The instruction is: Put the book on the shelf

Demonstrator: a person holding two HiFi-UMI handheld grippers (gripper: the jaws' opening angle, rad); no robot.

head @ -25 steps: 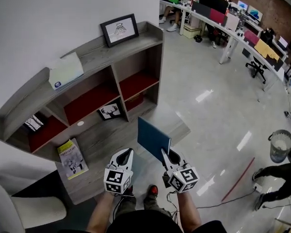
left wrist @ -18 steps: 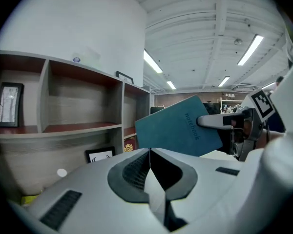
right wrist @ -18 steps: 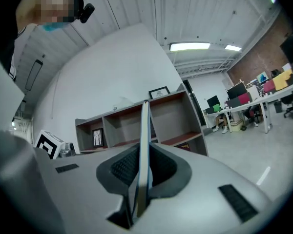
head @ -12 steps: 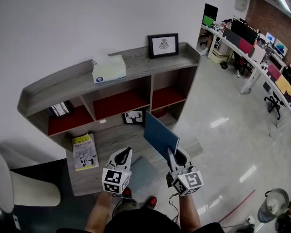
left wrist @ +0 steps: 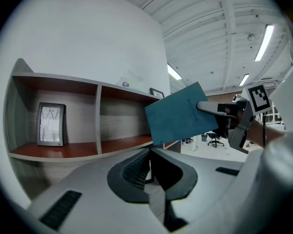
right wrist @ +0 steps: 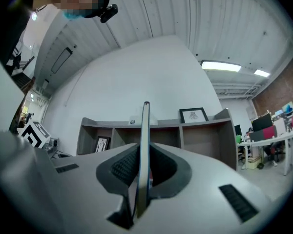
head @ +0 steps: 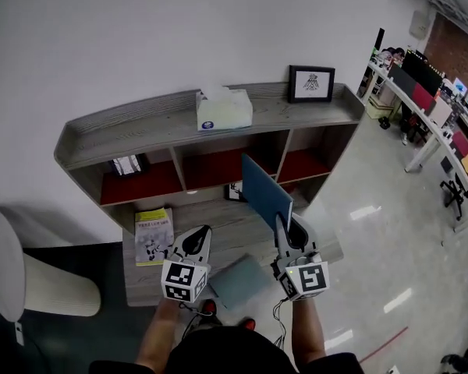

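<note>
— Blue book [head: 265, 193] held upright, edge-on, pinched at its lower edge by the right tongs [head: 281, 226], short of the shelf [head: 164, 123]. Why?
— Judged: ready to slide into a bay. Left tongs [head: 196, 240] closed, empty, spare.

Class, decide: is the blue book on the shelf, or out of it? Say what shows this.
Out of it. The blue book stands on edge, clamped in the right gripper, held in front of the shelf.
</note>
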